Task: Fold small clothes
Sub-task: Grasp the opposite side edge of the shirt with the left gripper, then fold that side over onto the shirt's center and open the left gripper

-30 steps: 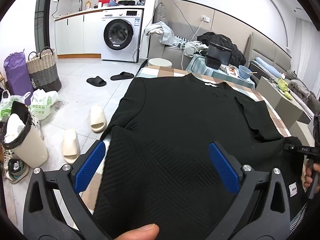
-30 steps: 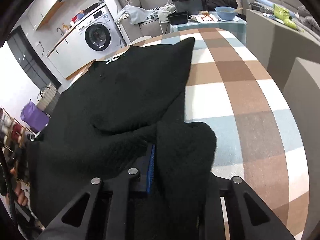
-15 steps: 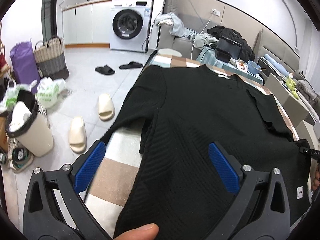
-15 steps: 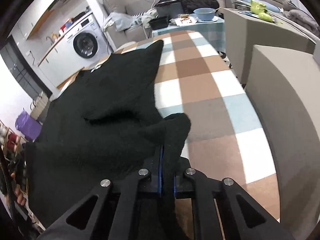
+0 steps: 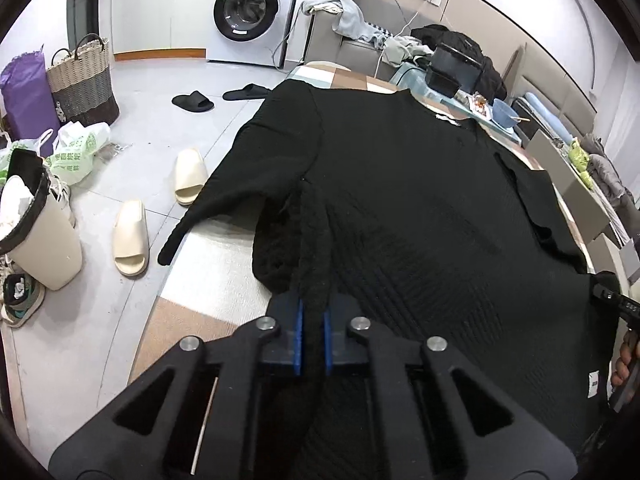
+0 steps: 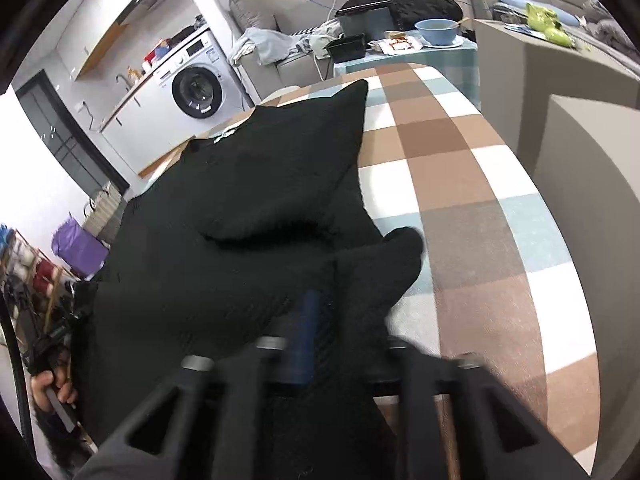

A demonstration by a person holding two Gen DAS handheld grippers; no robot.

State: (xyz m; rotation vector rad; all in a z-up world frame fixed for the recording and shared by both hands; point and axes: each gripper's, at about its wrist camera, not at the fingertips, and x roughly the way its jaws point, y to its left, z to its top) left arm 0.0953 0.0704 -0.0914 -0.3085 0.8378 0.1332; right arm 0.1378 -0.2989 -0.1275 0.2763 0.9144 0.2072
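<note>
No lettering in either view is sharp enough to read

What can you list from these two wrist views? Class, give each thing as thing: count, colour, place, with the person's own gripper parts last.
Top: one, black knit, spread on the table, near hem pinched at both ends.
Table cover: one, brown, white and pale blue check, under the top.
Washing machine: one, white, far wall.
Slides: two cream, on the floor left of the table.
Slippers: two black, on the floor farther back.
Basket: one, woven, beige and grey, far left.
Bin: one, cream with black liner, left edge.
Bowl: one, blue, side table behind.
Left gripper: black, blue pads, shut on the hem.
Right gripper: black, blurred, shut on the hem.
</note>
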